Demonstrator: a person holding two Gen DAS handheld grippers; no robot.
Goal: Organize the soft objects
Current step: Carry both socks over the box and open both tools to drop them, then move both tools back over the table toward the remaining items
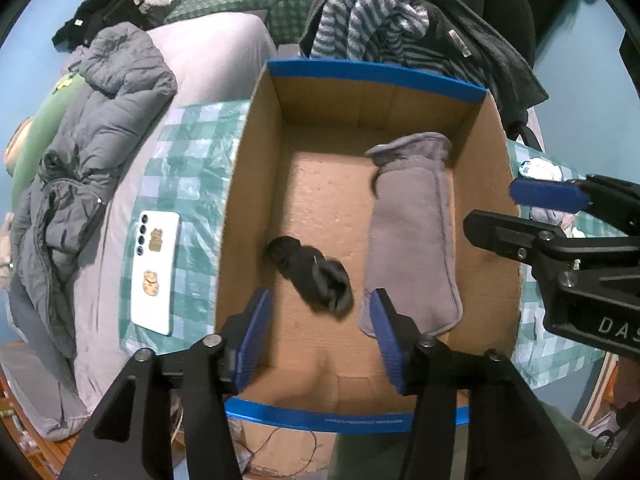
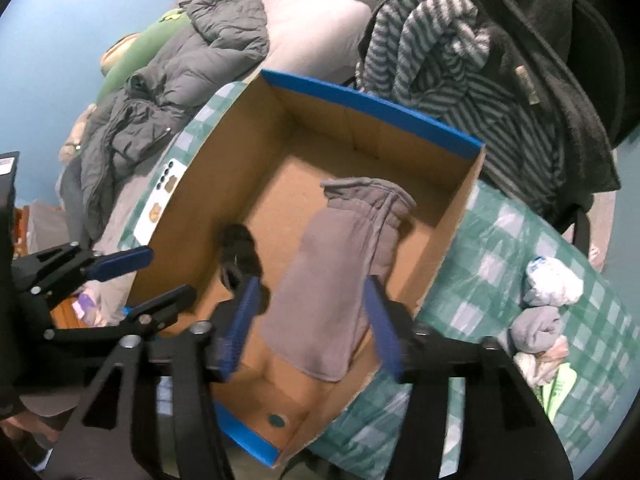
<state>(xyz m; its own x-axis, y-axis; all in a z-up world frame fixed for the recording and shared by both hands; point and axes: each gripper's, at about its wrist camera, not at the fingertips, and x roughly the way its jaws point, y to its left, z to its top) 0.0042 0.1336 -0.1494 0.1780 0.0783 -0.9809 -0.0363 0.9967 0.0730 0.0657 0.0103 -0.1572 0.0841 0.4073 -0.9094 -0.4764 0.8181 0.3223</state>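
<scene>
Both hand-held grippers, left hand-held gripper [image 1: 318, 330] and right hand-held gripper [image 2: 312, 326], hang spread and empty; your limp grey cloth [image 1: 414, 236] and black sock [image 1: 312, 274] lie low in the cardboard box [image 1: 256, 148] — pinch a bunched fold.

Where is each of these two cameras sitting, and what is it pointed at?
Left wrist: on the left gripper, looking steeply down into the cardboard box; its own open fingers and the right gripper show.
Right wrist: on the right gripper, looking down at the box; left gripper shows.
Shared: box, grey pouch, black bundle.

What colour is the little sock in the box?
Black sock, clearest in the left wrist view.
</scene>
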